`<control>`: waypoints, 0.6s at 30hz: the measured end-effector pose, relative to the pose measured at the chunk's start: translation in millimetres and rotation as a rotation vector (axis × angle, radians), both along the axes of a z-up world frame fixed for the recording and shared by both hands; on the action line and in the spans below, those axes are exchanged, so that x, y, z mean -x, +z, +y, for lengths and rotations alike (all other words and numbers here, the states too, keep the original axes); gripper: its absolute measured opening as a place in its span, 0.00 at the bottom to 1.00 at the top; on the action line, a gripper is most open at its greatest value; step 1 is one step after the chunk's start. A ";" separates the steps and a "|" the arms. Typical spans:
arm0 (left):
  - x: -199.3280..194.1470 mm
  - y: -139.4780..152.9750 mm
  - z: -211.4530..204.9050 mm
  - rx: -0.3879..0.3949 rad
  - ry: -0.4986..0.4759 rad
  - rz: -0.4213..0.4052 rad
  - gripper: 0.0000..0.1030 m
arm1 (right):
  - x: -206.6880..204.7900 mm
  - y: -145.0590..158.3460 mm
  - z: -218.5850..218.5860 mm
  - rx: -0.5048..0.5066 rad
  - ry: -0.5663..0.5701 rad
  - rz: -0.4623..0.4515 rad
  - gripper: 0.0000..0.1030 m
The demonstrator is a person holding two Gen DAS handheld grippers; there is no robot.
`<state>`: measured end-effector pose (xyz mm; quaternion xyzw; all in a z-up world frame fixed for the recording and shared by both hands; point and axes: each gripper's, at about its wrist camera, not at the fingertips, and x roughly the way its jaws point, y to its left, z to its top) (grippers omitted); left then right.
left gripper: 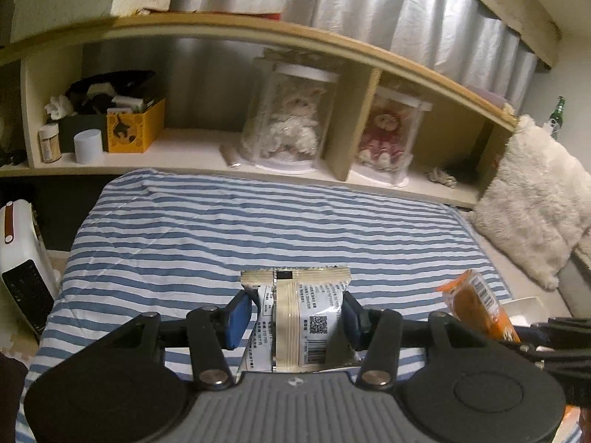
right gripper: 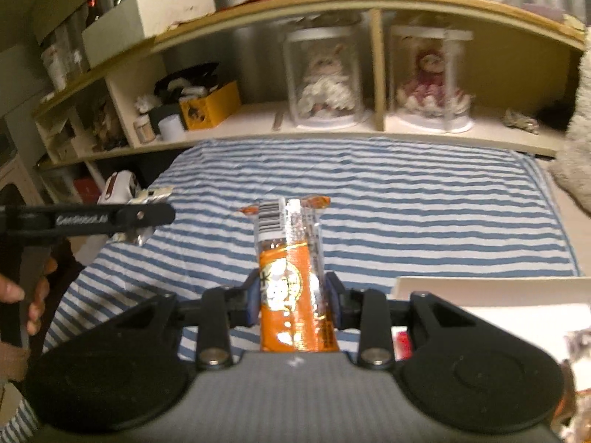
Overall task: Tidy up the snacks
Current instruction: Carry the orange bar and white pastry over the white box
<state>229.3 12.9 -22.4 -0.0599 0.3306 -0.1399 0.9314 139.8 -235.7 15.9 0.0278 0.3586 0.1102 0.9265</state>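
The striped bedcover fills both views; the shelf unit runs along its far edge, and a white box sits at its near right corner. The left gripper is closed on the sides of a cream-and-white snack packet, held clear above the near edge of the cover. The right gripper is closed on an orange snack bar, likewise lifted. Both packs appear light, soft and crinkly, with slick film that may slip; a mid-body hold across the short width looks safest, with light pressure if the contents are brittle. Each long axis runs along the fingers, free end pointing toward the shelf, barcoded back uppermost.
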 end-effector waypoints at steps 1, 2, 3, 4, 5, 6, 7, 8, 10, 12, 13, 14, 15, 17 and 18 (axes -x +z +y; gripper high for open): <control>4.1 4.2 -5.2 -0.003 -0.003 -0.002 0.51 | 2.9 2.8 -5.7 -0.002 -0.006 -0.005 0.39; 8.9 9.1 -11.1 -0.006 -0.007 -0.009 0.51 | 6.8 5.7 -12.6 -0.005 -0.012 -0.010 0.39; 13.8 14.2 -17.3 -0.008 -0.013 -0.016 0.51 | 10.7 7.9 -19.5 -0.008 -0.018 -0.015 0.39; 18.8 19.2 -24.0 -0.013 -0.019 -0.025 0.51 | 13.9 9.6 -25.2 -0.011 -0.024 -0.020 0.39; 23.4 23.4 -29.8 -0.016 -0.023 -0.032 0.51 | 18.3 11.7 -33.2 -0.017 -0.032 -0.024 0.39; 29.2 27.8 -37.4 -0.019 -0.028 -0.041 0.51 | 22.5 13.1 -41.3 -0.026 -0.041 -0.028 0.39; 34.3 31.6 -44.7 -0.019 -0.032 -0.047 0.51 | 27.8 14.4 -49.7 -0.035 -0.047 -0.031 0.39; 38.1 34.7 -51.1 -0.019 -0.038 -0.052 0.51 | 31.8 15.3 -57.3 -0.045 -0.055 -0.034 0.39; 47.5 39.7 -68.1 -0.022 -0.053 -0.058 0.51 | 38.7 16.6 -71.5 -0.059 -0.068 -0.039 0.39; 54.5 42.2 -84.6 -0.023 -0.068 -0.060 0.51 | 47.1 18.2 -86.8 -0.065 -0.083 -0.048 0.39; 57.4 42.7 -93.1 -0.023 -0.076 -0.060 0.51 | 49.7 18.4 -93.8 -0.068 -0.091 -0.052 0.39; 59.4 42.8 -100.8 -0.023 -0.084 -0.059 0.51 | 52.9 18.5 -101.3 -0.071 -0.101 -0.056 0.39; 62.3 42.7 -109.6 -0.022 -0.093 -0.060 0.51 | 57.3 18.7 -110.8 -0.075 -0.112 -0.062 0.39; 66.1 41.6 -126.6 -0.021 -0.108 -0.059 0.51 | 62.9 19.2 -125.9 -0.086 -0.132 -0.069 0.39; 67.3 40.9 -134.0 -0.020 -0.114 -0.057 0.51 | 65.4 19.1 -133.4 -0.089 -0.144 -0.073 0.39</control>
